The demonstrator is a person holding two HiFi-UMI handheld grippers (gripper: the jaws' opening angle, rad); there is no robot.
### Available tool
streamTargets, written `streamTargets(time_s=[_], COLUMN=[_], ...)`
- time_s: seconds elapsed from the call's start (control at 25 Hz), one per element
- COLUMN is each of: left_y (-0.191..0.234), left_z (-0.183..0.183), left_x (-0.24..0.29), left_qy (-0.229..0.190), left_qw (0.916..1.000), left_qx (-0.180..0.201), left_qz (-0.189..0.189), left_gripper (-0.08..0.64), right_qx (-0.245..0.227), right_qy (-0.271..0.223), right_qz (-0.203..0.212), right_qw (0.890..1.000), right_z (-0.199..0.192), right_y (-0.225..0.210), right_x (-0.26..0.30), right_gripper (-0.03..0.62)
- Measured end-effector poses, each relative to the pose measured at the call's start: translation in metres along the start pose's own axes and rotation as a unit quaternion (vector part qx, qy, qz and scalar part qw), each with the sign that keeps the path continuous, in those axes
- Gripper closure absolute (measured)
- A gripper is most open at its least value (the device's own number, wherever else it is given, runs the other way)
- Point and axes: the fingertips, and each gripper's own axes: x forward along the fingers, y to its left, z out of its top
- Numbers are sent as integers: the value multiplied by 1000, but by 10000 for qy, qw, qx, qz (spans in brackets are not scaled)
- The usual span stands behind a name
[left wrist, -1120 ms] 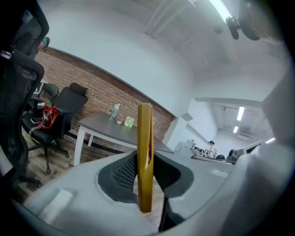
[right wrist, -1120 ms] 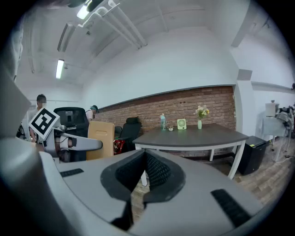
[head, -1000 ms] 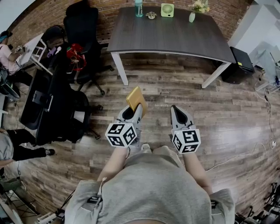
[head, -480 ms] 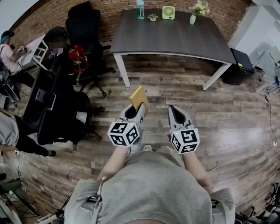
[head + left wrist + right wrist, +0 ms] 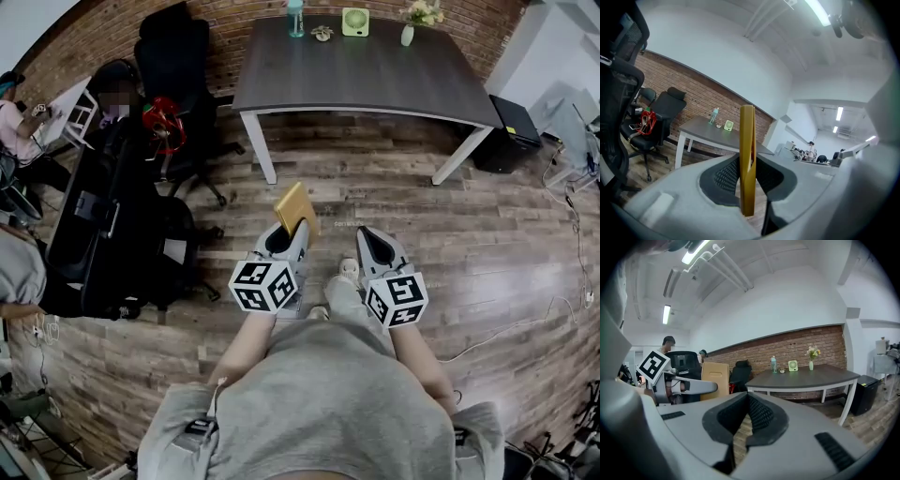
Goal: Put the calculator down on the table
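My left gripper (image 5: 289,232) clamps the calculator (image 5: 294,208) over open floor (image 5: 403,202) before the table (image 5: 375,80); my right gripper (image 5: 371,236) is closed, empty.

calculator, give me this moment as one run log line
calculator: clamped edge-on in left claw | right claw: shut, empty | table: ahead, calculator not yet on it

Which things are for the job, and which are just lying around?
For the job:
calculator
left gripper, holding it
table

Just lying about:
bottle
green fan
flower vase
office chair
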Motion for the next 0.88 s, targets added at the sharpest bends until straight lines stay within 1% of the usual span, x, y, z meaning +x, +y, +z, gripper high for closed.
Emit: streamTargets(time_s=[0.2, 0.4, 0.64, 0.88], left_y=[2, 14, 28, 37], left_z=[-4, 0, 8, 15], left_x=[-3, 6, 28, 62], left_qy=[5, 14, 40, 47], left_qw=[10000, 9999, 9997, 9998], left_qx=[28, 91, 120, 103], left_qz=[54, 132, 185, 134], left_gripper=[475, 476, 474, 474], right_qx=[95, 166, 188, 238], right_qy=[-34, -79, -57, -24], right_qz=[-19, 3, 31, -26], right_qw=[9999, 9998, 9998, 9997], right_z=[-4, -3, -1, 2], right_y=[-2, -7, -18, -44], right_x=[0, 16, 40, 66], right_gripper=[590, 591, 591, 591])
